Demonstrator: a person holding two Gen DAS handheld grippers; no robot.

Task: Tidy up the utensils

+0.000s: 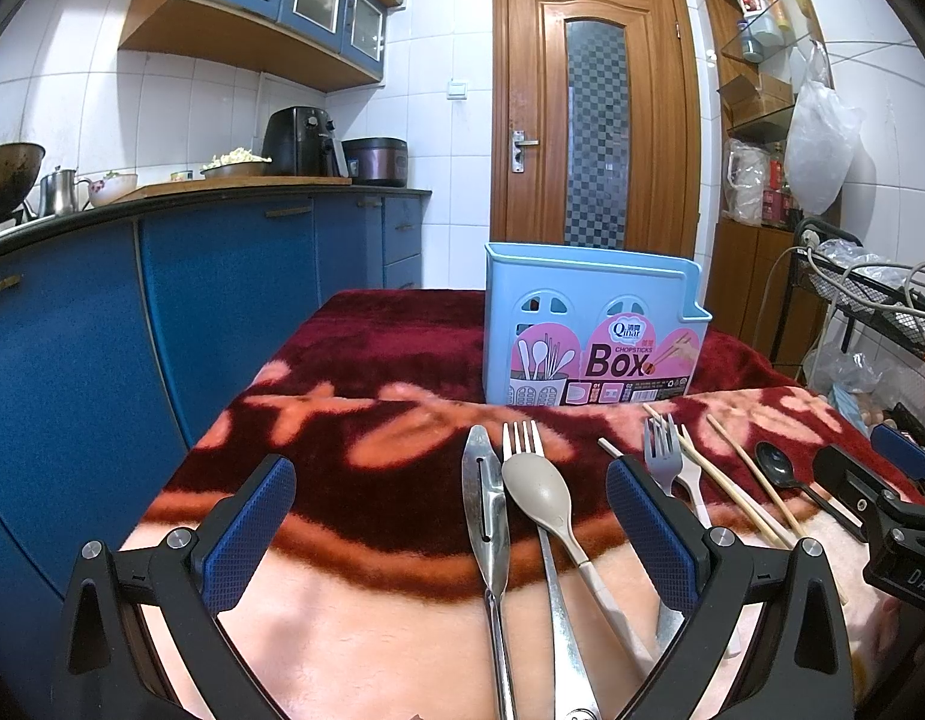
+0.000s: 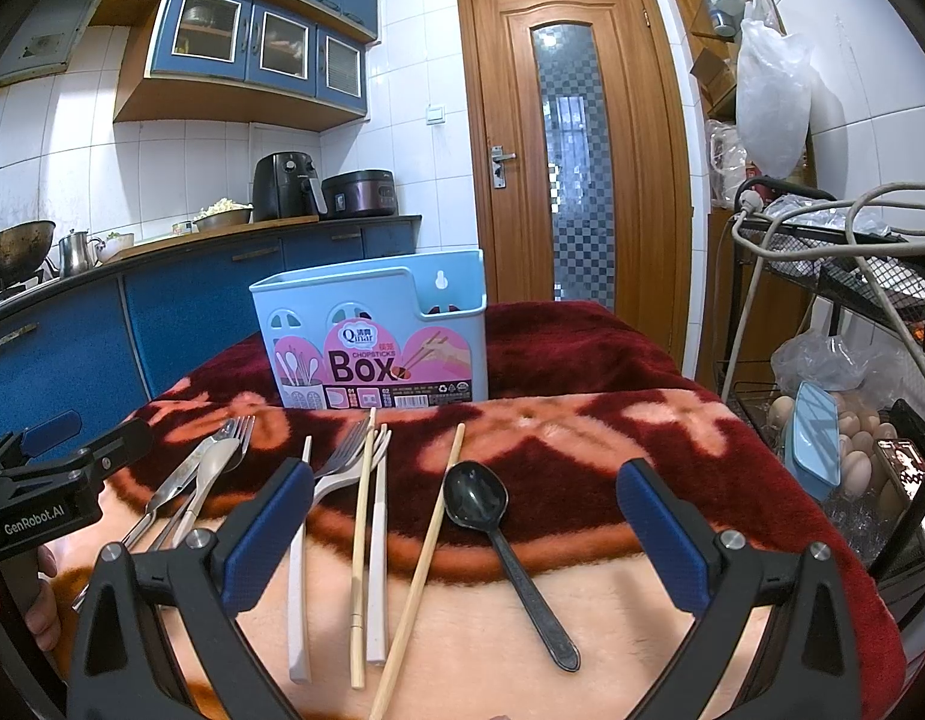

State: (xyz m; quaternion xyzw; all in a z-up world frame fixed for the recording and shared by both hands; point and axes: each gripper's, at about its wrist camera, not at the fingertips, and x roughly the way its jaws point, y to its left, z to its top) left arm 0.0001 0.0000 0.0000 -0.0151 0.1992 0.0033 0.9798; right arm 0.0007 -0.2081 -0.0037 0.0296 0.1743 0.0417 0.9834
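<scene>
A light blue chopsticks box [image 1: 588, 330] stands upright at the back of the blanket-covered table; it also shows in the right wrist view [image 2: 372, 336]. In front of it lie loose utensils. My left gripper [image 1: 450, 516] is open above a beige spoon [image 1: 537, 495], a metal fork [image 1: 522, 441] and a metal knife-like tool [image 1: 485, 498]. My right gripper [image 2: 462, 522] is open above a black spoon [image 2: 477, 498] and two wooden chopsticks [image 2: 362, 540]. A grey fork [image 2: 342, 462] and pale-handled utensils [image 2: 378, 546] lie by its left finger.
A red and pink floral blanket [image 1: 354, 396] covers the table. Blue kitchen cabinets [image 1: 162, 312] stand to the left. A wire rack [image 2: 852, 420] with eggs, bags and cables stands close on the right. A wooden door [image 2: 582, 138] is behind.
</scene>
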